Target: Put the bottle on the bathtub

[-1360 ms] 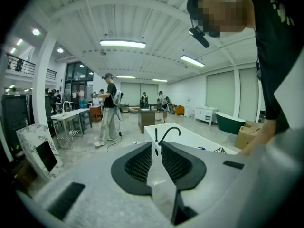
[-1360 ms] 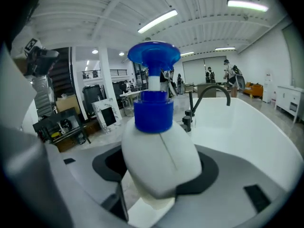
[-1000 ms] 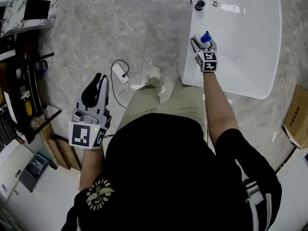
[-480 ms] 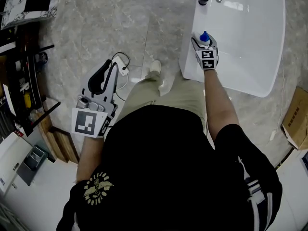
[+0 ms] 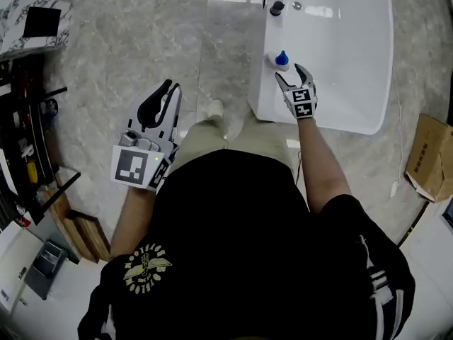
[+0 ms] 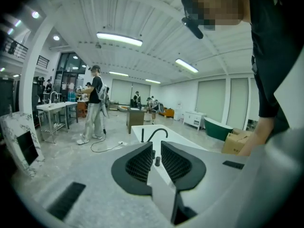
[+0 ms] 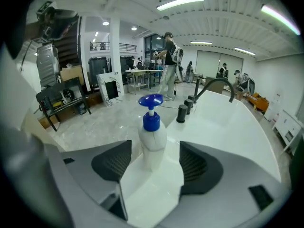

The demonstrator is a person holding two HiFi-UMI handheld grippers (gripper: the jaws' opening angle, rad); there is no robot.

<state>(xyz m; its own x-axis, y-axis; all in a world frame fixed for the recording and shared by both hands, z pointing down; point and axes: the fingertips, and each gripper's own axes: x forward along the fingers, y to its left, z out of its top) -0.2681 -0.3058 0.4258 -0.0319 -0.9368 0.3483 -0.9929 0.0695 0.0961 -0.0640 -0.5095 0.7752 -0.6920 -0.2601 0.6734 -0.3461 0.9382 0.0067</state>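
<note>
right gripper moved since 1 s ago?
Yes. The right gripper has backed off the bottle toward the person, along the bathtub rim.

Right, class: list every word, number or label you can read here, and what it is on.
No text is readable.
Bottle: no label shows.
Left gripper and right gripper cubes: square marker patterns, no letters.
Shirt emblem: too small to read.

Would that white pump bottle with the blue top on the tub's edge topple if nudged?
The white plastic pump bottle with a blue top stands upright, tall and narrow, so a high push would probably tip it. The glossy white bathtub rim looks slick, so a low nudge might slide it instead. It seems rigid, likely not fragile.
</note>
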